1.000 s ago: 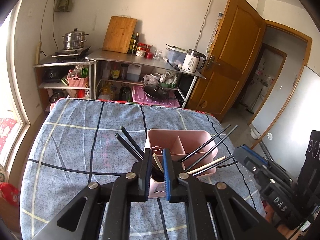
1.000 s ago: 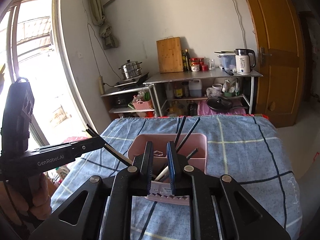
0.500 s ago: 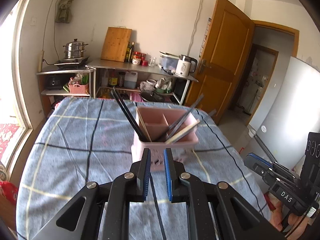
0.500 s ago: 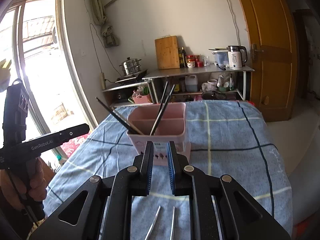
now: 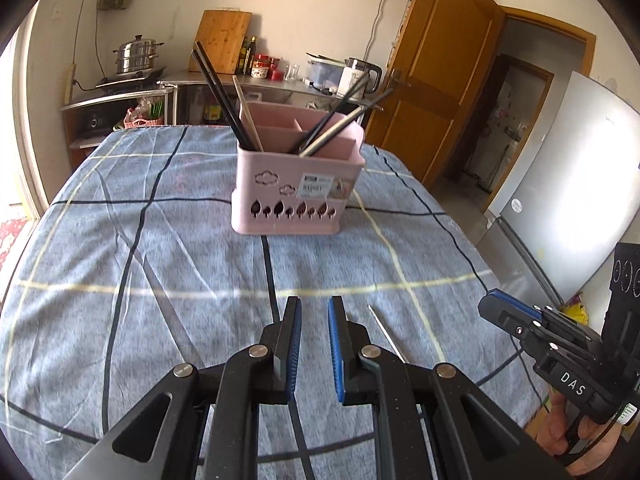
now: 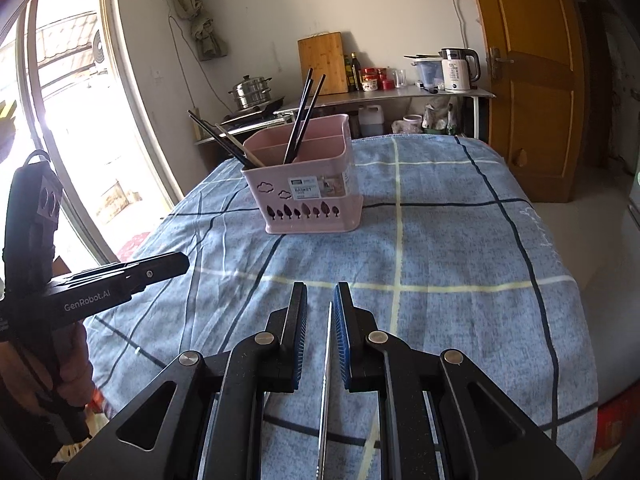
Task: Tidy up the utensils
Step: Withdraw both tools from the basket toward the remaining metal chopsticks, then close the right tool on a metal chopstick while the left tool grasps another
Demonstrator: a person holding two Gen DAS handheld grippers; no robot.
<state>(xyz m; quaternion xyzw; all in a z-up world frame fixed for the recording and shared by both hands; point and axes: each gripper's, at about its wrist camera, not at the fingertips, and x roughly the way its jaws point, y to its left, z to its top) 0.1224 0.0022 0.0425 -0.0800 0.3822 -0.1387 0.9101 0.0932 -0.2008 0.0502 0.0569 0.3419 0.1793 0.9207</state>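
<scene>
A pink utensil basket (image 5: 298, 184) (image 6: 308, 188) stands mid-table with black chopsticks (image 5: 220, 92) (image 6: 304, 116) and pale ones leaning out of its compartments. My left gripper (image 5: 314, 304) hovers low over the near part of the cloth, its jaws a narrow gap apart and holding nothing. A silver metal chopstick (image 5: 384, 334) lies on the cloth just right of it. My right gripper (image 6: 320, 290) is also slightly open. A metal chopstick (image 6: 326, 380) shows in its gap, lying on the cloth below, not pinched. Each gripper shows at the other view's edge (image 5: 492, 308) (image 6: 160, 268).
The table wears a blue checked cloth (image 5: 160, 260) (image 6: 460, 260). Behind it stand metal shelves with a steamer pot (image 5: 136, 54), a cutting board (image 5: 224, 40) and a kettle (image 6: 458, 70). A wooden door (image 5: 440, 80) and a fridge (image 5: 580, 184) are right; a window (image 6: 68, 120) is left.
Both grippers have pulled back from the basket and sunk toward the near part of the table. The basket now sits farther off, and metal chopsticks on the cloth have come into view.
</scene>
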